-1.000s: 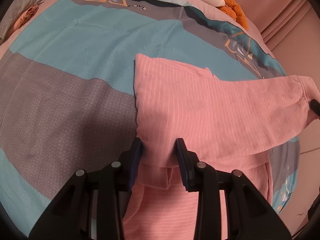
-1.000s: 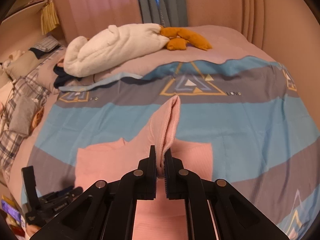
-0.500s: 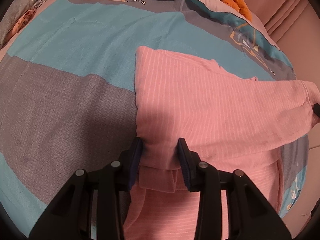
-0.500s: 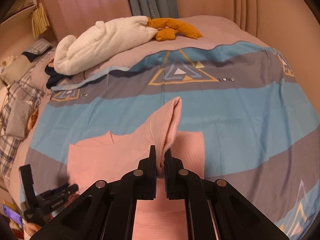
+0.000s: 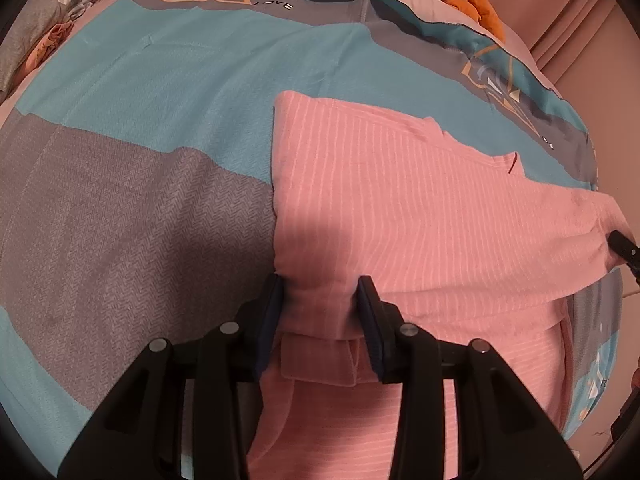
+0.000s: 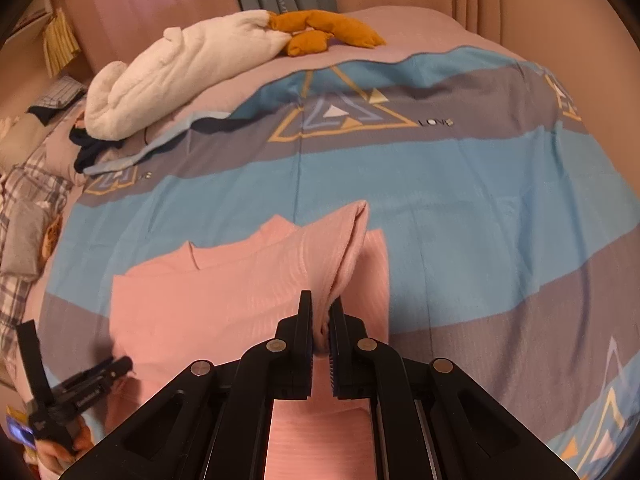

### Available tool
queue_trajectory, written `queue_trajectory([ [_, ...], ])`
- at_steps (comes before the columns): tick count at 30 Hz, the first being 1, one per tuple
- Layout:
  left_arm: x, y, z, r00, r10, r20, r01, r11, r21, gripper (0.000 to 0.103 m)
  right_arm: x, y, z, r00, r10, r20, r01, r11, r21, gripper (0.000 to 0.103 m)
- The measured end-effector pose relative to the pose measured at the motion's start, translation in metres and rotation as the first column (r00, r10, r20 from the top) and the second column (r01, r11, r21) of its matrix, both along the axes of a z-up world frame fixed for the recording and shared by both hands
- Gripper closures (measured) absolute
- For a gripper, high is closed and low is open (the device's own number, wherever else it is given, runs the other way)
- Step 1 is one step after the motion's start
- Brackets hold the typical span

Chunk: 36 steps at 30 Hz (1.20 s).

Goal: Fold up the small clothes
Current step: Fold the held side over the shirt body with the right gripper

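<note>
A pink ribbed knit top with fine white stripes point(image 5: 400, 208) lies on a bed's blue-and-grey patterned quilt point(image 5: 160, 120), mid-fold. The right gripper point(image 6: 320, 316), clenched on the cuff of the top's long sleeve point(image 6: 340, 248), has carried it lower and across the body since a second ago; the sleeve now lies flatter over the chest. The left gripper point(image 5: 320, 300) straddles a bunched fold at the garment's near edge, its jaws having just eased a little wider, though fabric still fills the gap and presses both pads. The sleeve fold looks nearly laid, ready for release.
</note>
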State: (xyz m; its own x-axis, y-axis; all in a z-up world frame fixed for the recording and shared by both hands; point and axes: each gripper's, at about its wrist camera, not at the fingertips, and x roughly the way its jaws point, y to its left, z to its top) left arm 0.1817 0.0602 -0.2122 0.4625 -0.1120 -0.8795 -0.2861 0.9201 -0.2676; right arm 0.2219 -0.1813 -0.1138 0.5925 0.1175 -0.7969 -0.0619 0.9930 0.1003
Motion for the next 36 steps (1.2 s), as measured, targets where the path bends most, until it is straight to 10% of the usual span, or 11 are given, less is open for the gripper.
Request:
queue_trajectory([
  [36, 0.001, 0.002, -0.003, 1.0, 0.006, -0.005, -0.006, 1.0, -0.004, 0.061, 0.001, -0.017, -0.039, 0.995, -0.038, -0.094, 0.038, 0.999, -0.001, 0.096],
])
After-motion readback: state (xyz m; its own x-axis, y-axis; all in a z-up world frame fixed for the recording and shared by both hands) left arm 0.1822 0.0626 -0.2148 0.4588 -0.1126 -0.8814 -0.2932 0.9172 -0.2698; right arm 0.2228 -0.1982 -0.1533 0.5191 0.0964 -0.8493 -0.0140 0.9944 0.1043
